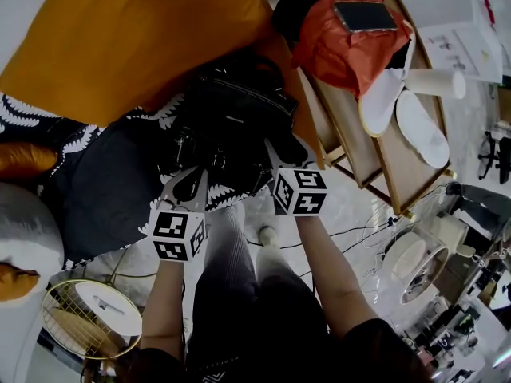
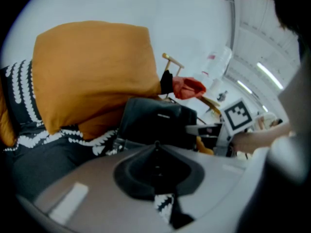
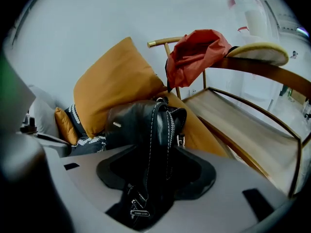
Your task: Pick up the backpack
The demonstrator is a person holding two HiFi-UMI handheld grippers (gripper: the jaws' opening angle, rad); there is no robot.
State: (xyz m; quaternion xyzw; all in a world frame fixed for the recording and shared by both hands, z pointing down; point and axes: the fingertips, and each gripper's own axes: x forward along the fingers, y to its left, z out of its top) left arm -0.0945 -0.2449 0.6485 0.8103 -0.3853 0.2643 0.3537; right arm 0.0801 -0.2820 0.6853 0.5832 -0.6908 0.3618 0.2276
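Closing around the backpack point(image 3: 129, 123) strap point(image 3: 154, 144), jaws of the right gripper point(image 1: 274, 154).

We're getting bright, even light across the head view, and the pale floor point(image 1: 351, 206) washes out near us on the right. The black backpack point(image 1: 239, 118) swallows its own detail, so we see only a faint sheen on top. A soft shadow sits along the near edge of the orange cushion point(image 1: 136, 38). In the 2 gripper views we get a heavy fisheye bend, black corners, and a near foreground smeared out of focus. Far right in the left gripper view, 2 light strips point(image 2: 269, 75) glare white, and the wall point(image 2: 146, 8) looks flat and pale.
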